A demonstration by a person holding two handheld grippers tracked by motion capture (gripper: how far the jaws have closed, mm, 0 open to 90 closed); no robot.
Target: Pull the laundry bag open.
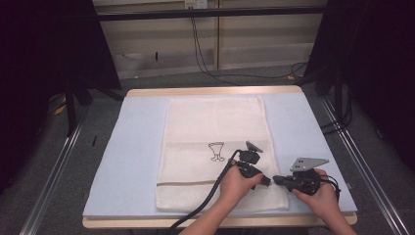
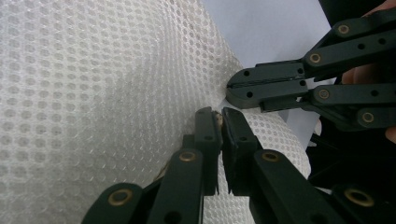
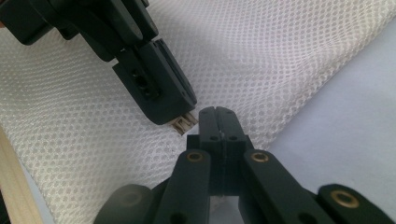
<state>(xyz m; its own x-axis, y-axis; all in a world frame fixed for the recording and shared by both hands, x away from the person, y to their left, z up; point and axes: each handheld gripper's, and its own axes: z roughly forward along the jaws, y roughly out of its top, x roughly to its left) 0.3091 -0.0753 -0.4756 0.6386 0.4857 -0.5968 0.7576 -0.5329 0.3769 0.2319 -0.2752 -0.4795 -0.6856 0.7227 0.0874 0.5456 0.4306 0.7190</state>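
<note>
A white mesh bag (image 1: 215, 122) with a small black drawing (image 1: 216, 151) lies flat on the pale blue mat (image 1: 137, 161). Both grippers meet at its near right corner. In the left gripper view my left gripper (image 2: 219, 116) is shut on a small beige zipper pull (image 2: 217, 117). The same pull (image 3: 185, 124) sticks out of the left gripper's tips (image 3: 180, 109) in the right gripper view. My right gripper (image 3: 217, 113) is shut, its tips pinching the bag's mesh edge (image 3: 261, 121) right beside the pull. From above, the left gripper (image 1: 265, 181) and right gripper (image 1: 275, 180) point at each other, tips almost touching.
The mat covers a wooden table (image 1: 210, 91), whose edges show at the far and near sides. Metal rails (image 1: 54, 171) run along the floor on both sides. Black cables (image 1: 205, 58) hang behind the table. A cable (image 1: 210, 196) trails from the left gripper across the bag's near edge.
</note>
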